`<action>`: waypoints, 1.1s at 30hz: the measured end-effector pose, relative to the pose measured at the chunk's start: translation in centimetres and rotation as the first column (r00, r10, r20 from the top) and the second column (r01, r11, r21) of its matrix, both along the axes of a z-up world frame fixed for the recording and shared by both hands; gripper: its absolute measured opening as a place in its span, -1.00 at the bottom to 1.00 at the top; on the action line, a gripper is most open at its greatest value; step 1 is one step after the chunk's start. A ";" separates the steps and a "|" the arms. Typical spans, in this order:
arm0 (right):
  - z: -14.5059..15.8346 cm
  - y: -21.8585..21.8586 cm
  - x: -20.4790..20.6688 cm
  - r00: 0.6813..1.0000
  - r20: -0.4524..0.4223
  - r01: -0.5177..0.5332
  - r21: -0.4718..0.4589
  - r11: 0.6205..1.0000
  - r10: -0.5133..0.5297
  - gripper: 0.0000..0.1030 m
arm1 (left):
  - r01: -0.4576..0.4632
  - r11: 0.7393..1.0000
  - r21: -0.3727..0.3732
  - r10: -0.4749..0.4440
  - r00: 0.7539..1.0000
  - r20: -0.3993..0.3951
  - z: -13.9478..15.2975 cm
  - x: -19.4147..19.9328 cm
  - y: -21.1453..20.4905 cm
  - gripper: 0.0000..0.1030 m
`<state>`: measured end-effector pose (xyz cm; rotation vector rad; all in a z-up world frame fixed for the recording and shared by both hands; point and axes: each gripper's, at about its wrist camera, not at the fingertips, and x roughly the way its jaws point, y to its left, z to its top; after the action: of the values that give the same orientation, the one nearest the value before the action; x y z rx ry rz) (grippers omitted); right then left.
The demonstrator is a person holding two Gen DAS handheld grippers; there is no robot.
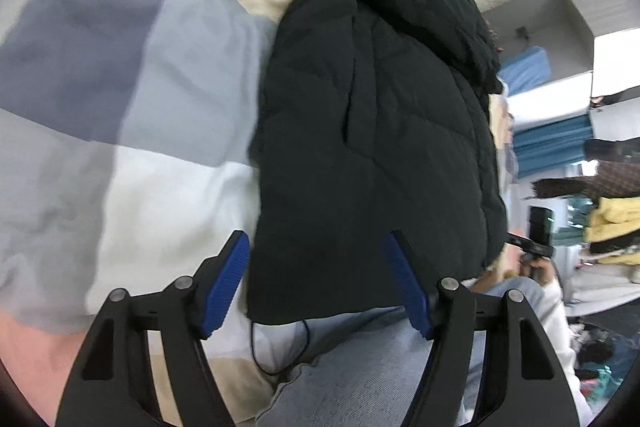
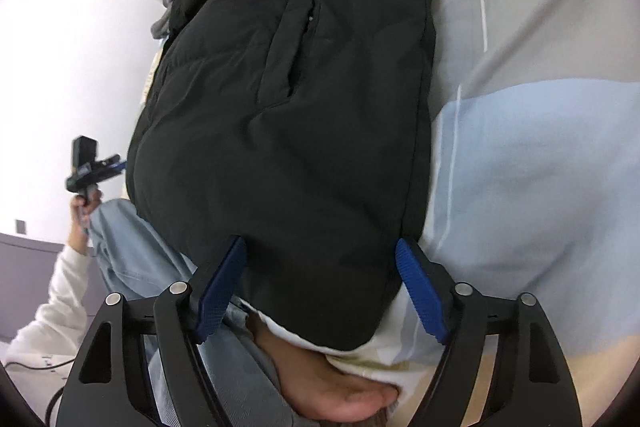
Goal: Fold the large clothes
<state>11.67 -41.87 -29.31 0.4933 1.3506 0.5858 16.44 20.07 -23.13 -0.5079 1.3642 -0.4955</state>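
The left gripper (image 1: 316, 283) stands with its jaws spread wide, its blue pads (image 1: 226, 283) clear of any cloth, framing the near hem of the black jacket (image 1: 372, 131) at the bottom middle of the frame. The right gripper (image 2: 320, 287) is likewise wide open and holds nothing, its pads (image 2: 420, 291) on either side of the jacket's (image 2: 288, 115) rounded near end. In both views the jacket runs lengthwise from the bottom centre up to the top of the frame, its long axis pointing away from the cameras, its bunched far end at the top. It lies on a patchwork blanket (image 1: 132, 75) of grey, navy, white, pink and cream blocks. A thin black cord (image 1: 280, 351) loops below the hem in the left view. The person's jeans (image 2: 132, 251) and bare foot (image 2: 340, 391) sit at the lower edge. A shelf (image 1: 560, 39) at the right of the left view holds blue folded cloth (image 1: 524, 67).
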 end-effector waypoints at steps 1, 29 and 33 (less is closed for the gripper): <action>-0.1 -0.1 0.1 1.000 0.014 0.000 0.011 1.000 0.000 0.59 | 0.014 1.000 -0.024 -0.014 1.000 -0.018 -0.4 0.1 -0.2 0.40; -0.9 3.1 2.7 0.987 0.030 -0.163 0.078 0.984 0.161 0.84 | 0.214 0.968 -0.135 -0.223 0.973 -0.059 -4.5 2.8 -3.1 0.45; 0.0 4.6 2.7 0.973 0.053 -0.231 0.095 0.968 0.227 0.91 | 0.317 0.946 -0.072 -0.320 0.947 -0.040 -3.4 3.2 -5.8 0.45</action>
<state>14.38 -37.26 -29.34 0.4061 1.3525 0.8525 19.61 14.32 -26.57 -0.3539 1.4921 -0.7975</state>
